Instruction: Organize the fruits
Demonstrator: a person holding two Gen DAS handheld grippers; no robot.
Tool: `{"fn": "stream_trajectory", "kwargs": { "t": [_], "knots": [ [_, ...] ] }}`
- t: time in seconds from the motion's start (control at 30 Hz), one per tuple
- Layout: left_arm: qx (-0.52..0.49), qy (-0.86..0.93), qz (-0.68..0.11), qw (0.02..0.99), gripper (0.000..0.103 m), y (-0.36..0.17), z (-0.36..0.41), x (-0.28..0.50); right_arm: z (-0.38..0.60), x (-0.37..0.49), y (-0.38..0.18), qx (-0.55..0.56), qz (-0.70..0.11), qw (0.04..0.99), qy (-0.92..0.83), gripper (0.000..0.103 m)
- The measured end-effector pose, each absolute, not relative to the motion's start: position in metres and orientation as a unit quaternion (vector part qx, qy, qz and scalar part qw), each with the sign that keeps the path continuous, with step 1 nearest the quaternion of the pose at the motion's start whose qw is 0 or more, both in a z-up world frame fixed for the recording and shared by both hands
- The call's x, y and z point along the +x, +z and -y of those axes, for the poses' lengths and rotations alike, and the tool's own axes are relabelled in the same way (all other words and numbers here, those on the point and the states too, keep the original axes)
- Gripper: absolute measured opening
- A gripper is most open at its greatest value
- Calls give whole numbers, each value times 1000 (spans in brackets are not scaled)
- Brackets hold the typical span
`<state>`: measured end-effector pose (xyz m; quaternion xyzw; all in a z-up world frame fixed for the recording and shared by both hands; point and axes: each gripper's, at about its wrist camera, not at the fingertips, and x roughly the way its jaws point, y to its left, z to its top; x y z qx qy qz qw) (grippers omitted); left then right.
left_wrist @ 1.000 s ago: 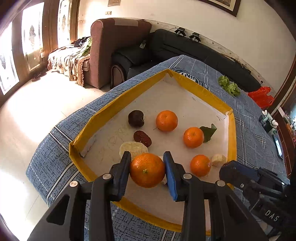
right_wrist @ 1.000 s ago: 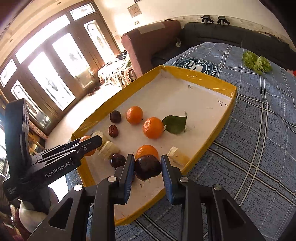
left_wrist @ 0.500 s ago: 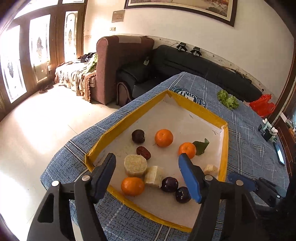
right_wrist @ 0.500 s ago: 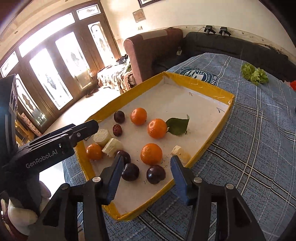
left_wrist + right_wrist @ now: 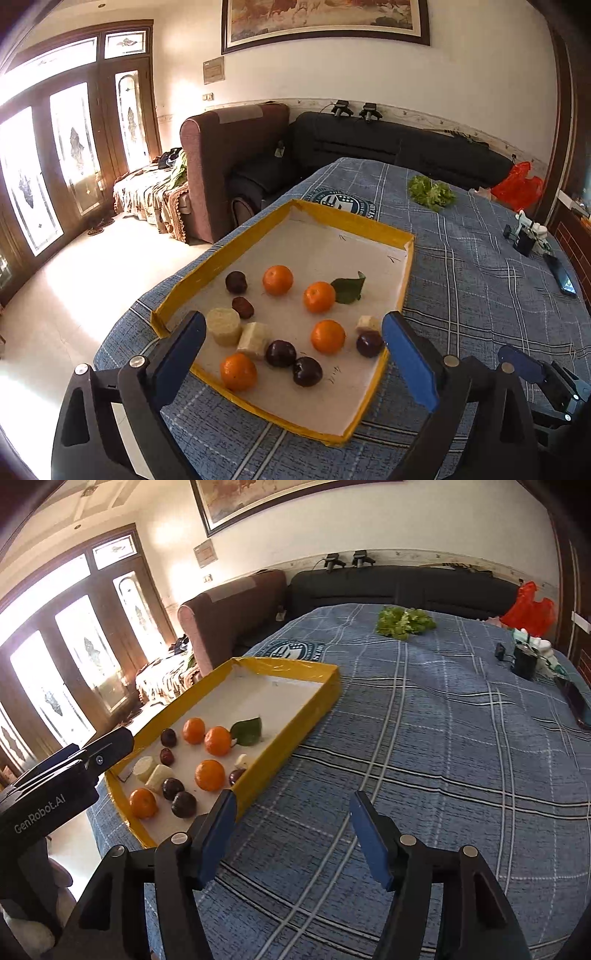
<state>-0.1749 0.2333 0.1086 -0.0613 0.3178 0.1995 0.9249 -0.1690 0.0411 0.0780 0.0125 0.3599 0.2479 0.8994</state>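
Observation:
A yellow-rimmed tray (image 5: 343,220) (image 5: 288,666) sits on the blue plaid cloth. It holds several oranges, one at the near left corner (image 5: 238,371) (image 5: 143,803), several dark plums (image 5: 307,371) (image 5: 183,804), pale sugarcane chunks (image 5: 223,326), a red date (image 5: 242,307) and a green leaf (image 5: 348,290). My left gripper (image 5: 293,354) is open and empty, raised over the tray's near end. My right gripper (image 5: 291,832) is open and empty over the cloth, right of the tray.
Lettuce (image 5: 431,192) (image 5: 404,622) lies at the table's far side. A phone (image 5: 577,702), a dark cup (image 5: 524,661) and a red bag (image 5: 528,605) are at the right. Sofas (image 5: 236,147) stand beyond the far edge. The floor drops off left.
Both grippers opened: the left let go of an orange, the right a plum, both now lying in the tray. Both grippers then pulled back and up; the right swung off right of the tray.

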Motion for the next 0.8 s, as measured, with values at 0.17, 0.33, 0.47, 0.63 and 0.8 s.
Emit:
{"fn": "stream_trajectory", "kwargs": {
  "t": [0.17,0.33,0.47,0.63,0.8],
  "knots": [
    [-49,189,-336,921,96,101,-214,-171,-25,-174,78,9,-356,907,225,70],
    [-40,179,-342,922,96,99,-201,-170,-19,-182,78,-4,-345,914,212,73],
    [-38,175,-345,921,96,99,-198,-170,-20,-185,79,-8,-341,916,212,76],
    [-41,172,-347,921,96,97,-198,-170,-20,-185,79,-9,-341,917,209,77],
    [-49,171,-352,919,96,93,-204,-169,-23,-183,75,-9,-349,914,207,78]
  ]
}}
